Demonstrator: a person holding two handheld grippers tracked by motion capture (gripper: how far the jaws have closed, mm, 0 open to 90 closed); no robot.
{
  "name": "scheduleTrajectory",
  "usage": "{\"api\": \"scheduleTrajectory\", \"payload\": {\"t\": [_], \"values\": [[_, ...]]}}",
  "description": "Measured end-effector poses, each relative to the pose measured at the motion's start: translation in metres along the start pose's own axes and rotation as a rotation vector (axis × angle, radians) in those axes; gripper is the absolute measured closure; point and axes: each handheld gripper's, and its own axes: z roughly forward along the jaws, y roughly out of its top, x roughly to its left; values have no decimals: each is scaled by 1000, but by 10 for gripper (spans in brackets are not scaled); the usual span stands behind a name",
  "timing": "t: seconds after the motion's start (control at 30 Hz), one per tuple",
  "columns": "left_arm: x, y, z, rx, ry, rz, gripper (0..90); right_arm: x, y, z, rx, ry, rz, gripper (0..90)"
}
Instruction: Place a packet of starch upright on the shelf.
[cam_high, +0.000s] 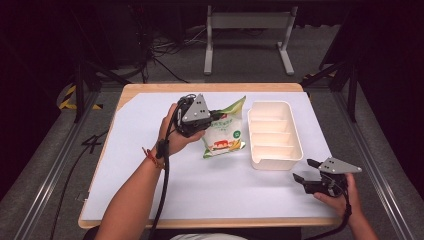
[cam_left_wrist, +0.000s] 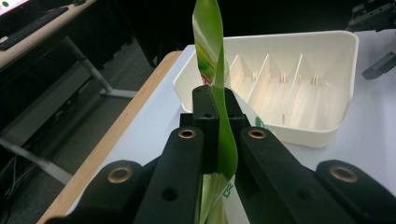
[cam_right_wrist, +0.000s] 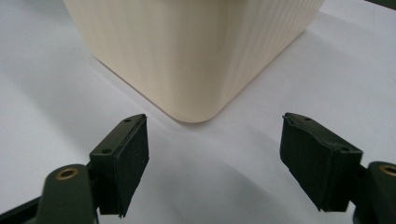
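Left gripper (cam_high: 212, 119) pinches the snack bag (cam_high: 225, 135) by its green sealed edge, just beside the divided cream tray (cam_high: 295, 150). Light, crinkly, probably slippery film, so that flat seam is the spot to hold. Right gripper (cam_high: 306, 170) sits spread wide, empty, near the tray's corner.

A wooden table (cam_high: 150, 89) carries a white sheet (cam_high: 150, 165), with a cream divided tray (cam_high: 298, 140) on it.

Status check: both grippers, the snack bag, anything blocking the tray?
Left gripper shut on snack bag, pinching its green edge. Right gripper open, empty, near the corner of the divided tray. Tray compartments bare, nothing in the way.
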Motion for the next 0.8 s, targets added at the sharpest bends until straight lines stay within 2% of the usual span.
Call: {"api": "scheduleTrajectory", "payload": {"t": [0.37, 0.67, 0.8], "values": [[11, 19, 10, -16, 7, 17, 897, 0, 0, 0, 3, 0, 2, 237], [29, 34, 26, -47, 7, 6, 897, -1, -1, 0, 2, -1, 6, 237], [37, 39, 35, -56, 1, 18, 897, -2, -2, 0, -1, 1, 15, 238]]}}
